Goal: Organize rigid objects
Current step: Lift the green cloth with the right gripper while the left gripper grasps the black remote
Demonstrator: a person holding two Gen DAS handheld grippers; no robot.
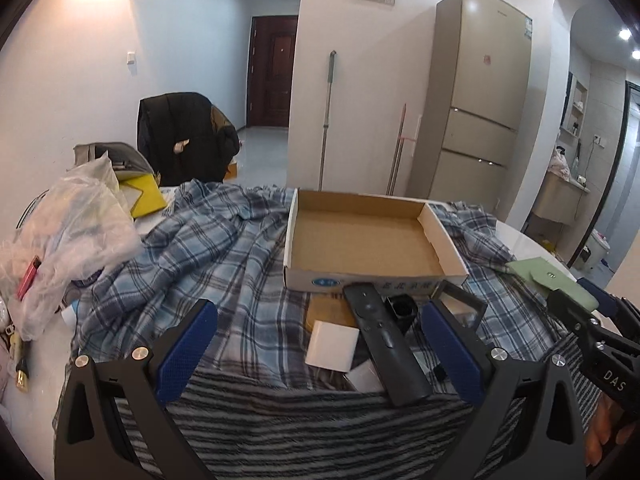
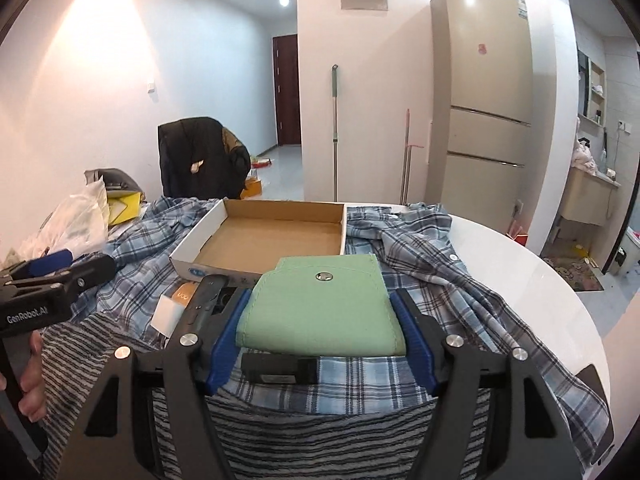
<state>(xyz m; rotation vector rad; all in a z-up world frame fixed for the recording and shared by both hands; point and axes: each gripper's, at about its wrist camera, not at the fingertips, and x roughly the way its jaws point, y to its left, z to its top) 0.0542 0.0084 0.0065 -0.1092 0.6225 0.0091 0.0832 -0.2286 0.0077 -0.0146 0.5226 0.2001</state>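
Green fabric is filling my right gripper [image 2: 323, 322]: I am clamping a soft pale-green wallet [image 2: 320, 308] between the blue pads [image 2: 224, 344], holding it above the plaid shirt [image 2: 420, 256] with its snap button facing up. My left gripper [image 1: 316, 354] is hanging spread wide and gripping nothing, framing a black remote [image 1: 382, 344], a white square block [image 1: 333, 345] and a small black cube-shaped holder [image 1: 402, 311] lying together on the cloth. Just beyond them, the open cardboard box [image 1: 362, 276] is sitting empty on the shirt, near the middle of the white table [image 2: 520, 280].

The likely trouble, as I judge it, is the wallet: it is pliable, I am pinching it by its sides, and it could buckle or slide out before reaching the box. The box is also resting on rumpled fabric, so a nudge against its near wall could shift it. The remote is partly overlapping its neighbours and may drag them when I lift it.
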